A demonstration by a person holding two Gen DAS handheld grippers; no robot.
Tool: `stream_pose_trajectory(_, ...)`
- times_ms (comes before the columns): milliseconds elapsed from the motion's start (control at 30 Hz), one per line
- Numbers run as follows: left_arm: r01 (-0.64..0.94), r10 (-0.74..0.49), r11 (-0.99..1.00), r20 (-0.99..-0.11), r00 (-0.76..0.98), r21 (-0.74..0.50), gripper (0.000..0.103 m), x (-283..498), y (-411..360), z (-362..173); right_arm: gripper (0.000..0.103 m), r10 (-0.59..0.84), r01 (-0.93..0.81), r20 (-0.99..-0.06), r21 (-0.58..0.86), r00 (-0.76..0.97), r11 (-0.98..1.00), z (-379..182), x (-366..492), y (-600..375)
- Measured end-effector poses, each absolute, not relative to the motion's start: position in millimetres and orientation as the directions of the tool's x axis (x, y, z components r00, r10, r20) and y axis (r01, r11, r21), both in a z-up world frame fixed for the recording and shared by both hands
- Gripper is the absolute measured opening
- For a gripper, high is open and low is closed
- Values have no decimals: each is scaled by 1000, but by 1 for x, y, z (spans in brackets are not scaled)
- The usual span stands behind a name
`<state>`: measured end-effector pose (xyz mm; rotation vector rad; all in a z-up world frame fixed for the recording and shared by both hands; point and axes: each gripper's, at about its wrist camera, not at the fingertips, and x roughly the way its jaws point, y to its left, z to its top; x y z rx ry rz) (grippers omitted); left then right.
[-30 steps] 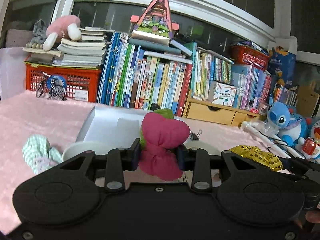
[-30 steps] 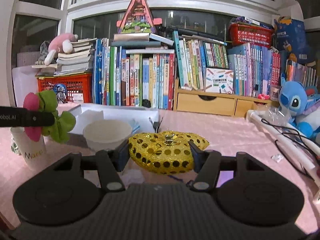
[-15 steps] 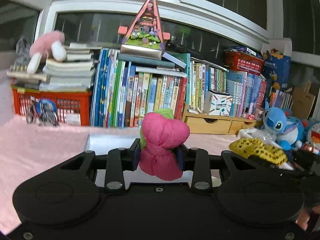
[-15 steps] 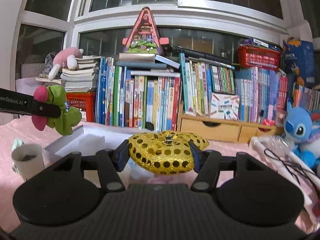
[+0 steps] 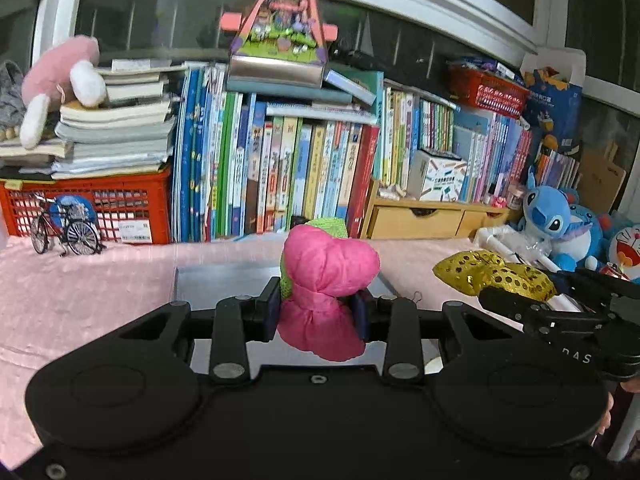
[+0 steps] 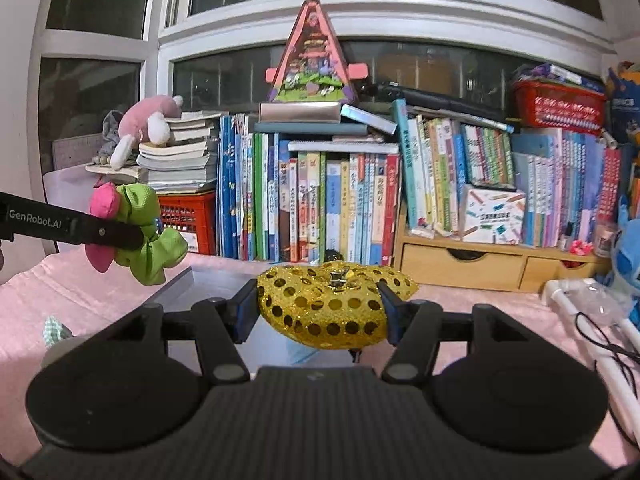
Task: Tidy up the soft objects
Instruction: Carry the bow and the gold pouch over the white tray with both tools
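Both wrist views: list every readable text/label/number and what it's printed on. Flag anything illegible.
"GenRobot.AI": white print on the side of the left gripper, seen in the right wrist view.
"DAS": partial white letters on the body of the right gripper, seen in the left wrist view; the rest is cut off.
Book spines: printed characters, too small to read.
White box among the books: print blurred.
Label on the red crate: unreadable.

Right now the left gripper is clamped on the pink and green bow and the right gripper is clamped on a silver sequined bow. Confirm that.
Not quite. The right gripper is shut on a gold sequined bow, not a silver one; the right wrist view shows it plainly. The rest stands: the left gripper is clamped on the pink and green bow.
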<state>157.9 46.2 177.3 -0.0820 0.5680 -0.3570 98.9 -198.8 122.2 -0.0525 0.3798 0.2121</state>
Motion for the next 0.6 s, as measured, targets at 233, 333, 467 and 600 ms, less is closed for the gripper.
stream_pose_trajectory(233, 346, -391, 918, -594, 703, -195, 33, 193, 61, 167, 63, 216, -235, -450, 15, 867, 972, 121, 133, -181)
stream_pose_trajectory(333, 344, -382, 921, -605, 699, -184, 33, 207, 67, 161, 63, 224, -239, -483, 32, 847, 970, 117, 148, -172)
stream_pose_trajectory(467, 351, -394, 915, -632, 668, -200, 33, 227, 74, 155, 63, 224, -244, -537, 35, 813, 969, 115, 166, -161)
stream_pose_trajectory(600, 329, -400, 914, -653, 644, -235, 33, 248, 83, 152, 63, 219, -236, -574, 46, 789, 971, 115, 185, -154)
